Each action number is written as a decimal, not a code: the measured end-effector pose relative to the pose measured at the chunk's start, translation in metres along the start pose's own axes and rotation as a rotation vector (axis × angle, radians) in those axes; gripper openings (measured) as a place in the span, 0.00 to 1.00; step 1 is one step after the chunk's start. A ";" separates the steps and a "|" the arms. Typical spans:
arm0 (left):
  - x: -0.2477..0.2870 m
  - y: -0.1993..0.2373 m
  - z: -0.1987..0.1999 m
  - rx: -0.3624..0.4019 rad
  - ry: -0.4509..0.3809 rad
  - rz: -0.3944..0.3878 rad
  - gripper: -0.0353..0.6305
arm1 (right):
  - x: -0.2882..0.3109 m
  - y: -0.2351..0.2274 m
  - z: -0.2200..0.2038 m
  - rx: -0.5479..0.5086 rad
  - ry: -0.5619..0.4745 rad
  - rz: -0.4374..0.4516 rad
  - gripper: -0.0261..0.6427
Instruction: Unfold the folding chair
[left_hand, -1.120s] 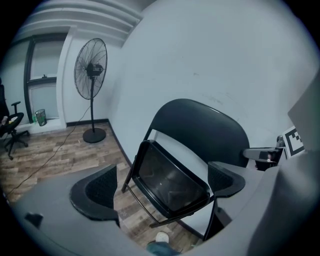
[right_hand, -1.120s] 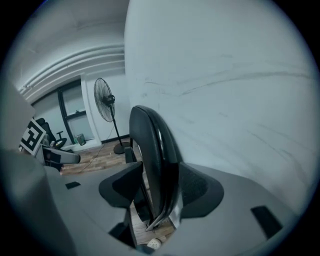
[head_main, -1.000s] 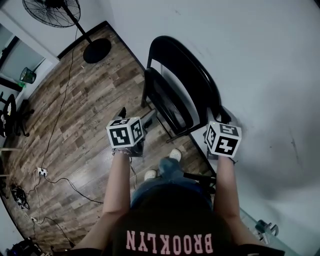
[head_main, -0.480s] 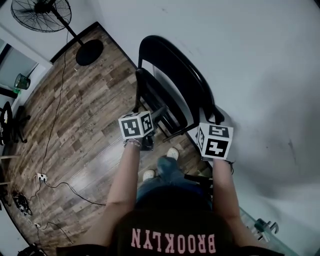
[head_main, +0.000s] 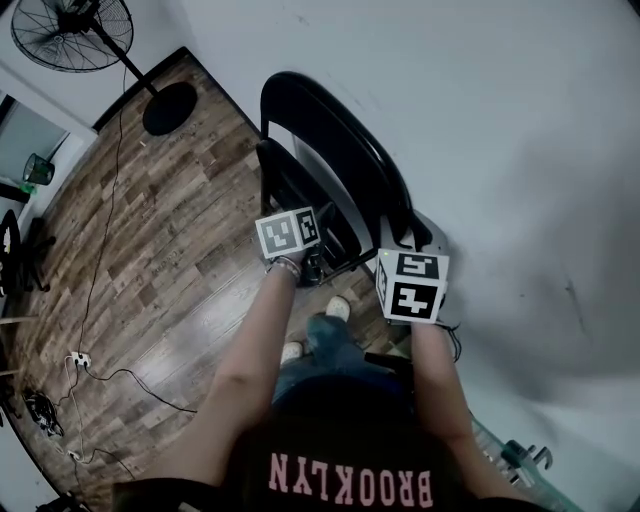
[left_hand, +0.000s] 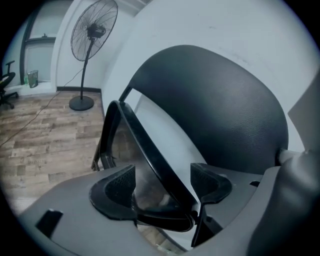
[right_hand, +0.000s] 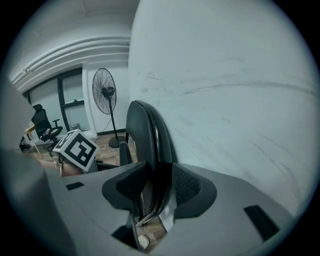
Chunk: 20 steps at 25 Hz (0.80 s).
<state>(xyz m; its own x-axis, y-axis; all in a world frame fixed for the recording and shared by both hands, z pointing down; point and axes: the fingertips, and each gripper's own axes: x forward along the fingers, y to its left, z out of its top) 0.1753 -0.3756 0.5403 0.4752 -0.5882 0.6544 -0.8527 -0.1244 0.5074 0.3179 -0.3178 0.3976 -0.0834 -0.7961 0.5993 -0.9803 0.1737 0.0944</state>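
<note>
Chair (head_main: 335, 150): black and not yet unfolded. It stands on the floor (head_main: 170, 260) right at the floor's edge under the white wall (head_main: 500, 150) and leans on that wall.
Seat (left_hand: 150, 156): it hangs close in front of the back (left_hand: 210, 110), with a sliver of wall showing between the two.
Left claw (left_hand: 162, 182): in at the seat's lower end now! Its jaws have just been closing, and the seat's black rim runs slantwise between them. They stand apart, with a gap showing at the left pad (left_hand: 122, 185). No firm pinch can be seen.
Right claw (right_hand: 159, 186): clamped on the chair's near side edge. The pads press from both sides, and the dark rail rises straight up out of the grip.
Hands: both arms reach forward, the left to the seat and the right to the chair's wall-side edge. The marker cubes sit just apart.
Shoes (head_main: 338, 306): planted on the floor just short of the chair, between the arms.
Fan (head_main: 70, 35): it stands at the floor's far corner, well apart from the chair.
</note>
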 end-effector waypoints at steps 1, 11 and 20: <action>0.005 0.000 -0.003 -0.025 0.013 -0.002 0.55 | 0.000 0.000 0.000 -0.002 -0.002 0.002 0.27; 0.043 -0.006 -0.021 -0.264 0.089 -0.081 0.33 | 0.000 0.000 -0.001 -0.018 -0.001 0.000 0.27; 0.040 -0.006 -0.021 -0.384 0.001 -0.131 0.22 | -0.002 0.003 0.001 -0.031 -0.021 -0.001 0.27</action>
<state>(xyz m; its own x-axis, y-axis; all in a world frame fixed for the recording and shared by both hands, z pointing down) 0.2035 -0.3815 0.5750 0.5749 -0.5861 0.5709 -0.6418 0.1098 0.7590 0.3150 -0.3162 0.3962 -0.0864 -0.8081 0.5826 -0.9743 0.1906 0.1199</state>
